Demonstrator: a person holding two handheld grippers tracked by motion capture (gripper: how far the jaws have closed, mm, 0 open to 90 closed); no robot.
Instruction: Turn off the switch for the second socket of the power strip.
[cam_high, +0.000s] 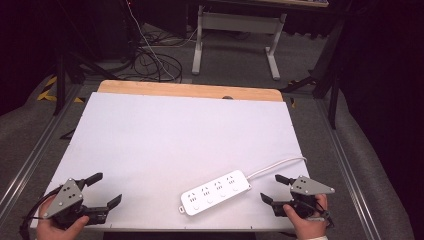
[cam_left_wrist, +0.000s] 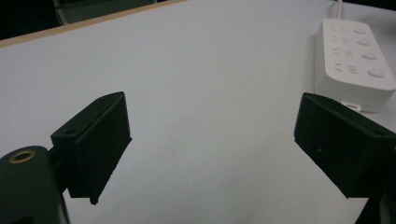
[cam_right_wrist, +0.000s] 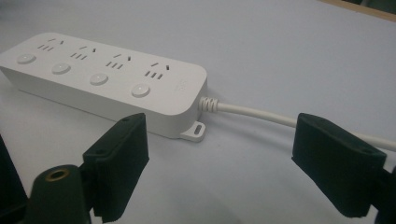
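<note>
Lying flat toward 5 o'clock on the worktop (cam_high: 165, 135), the strip (cam_high: 216, 192) is a white power bar with four sockets and four round buttons, its long axis running from 7 to 1 o'clock; its white cord (cam_high: 277, 164) leaves the far end and curves off toward the worktop's 3 o'clock edge; the worktop is a plain white sheet, matte and bare apart from the strip, with a band of pale wood (cam_high: 190, 90) showing along its 12 o'clock edge; the left tool (cam_high: 102, 189) sits at the 7 o'clock corner, held in a hand (cam_high: 55, 225), jaws spread wide with nothing between them, well apart from the strip; the right tool (cam_high: 272, 189) sits at the 5 o'clock corner in the other hand (cam_high: 305, 220), jaws likewise spread and pinching nothing, near the strip's cord end but not touching it; in the right gripper view the strip (cam_right_wrist: 107, 79) lies just beyond the jaws; beyond the worktop, the room is dark; grey carpet (cam_high: 235, 55) covers the floor, black cables (cam_high: 150, 62) coil at 11 o'clock, and a white desk frame (cam_high: 237, 30) stands at 12 o'clock.
</note>
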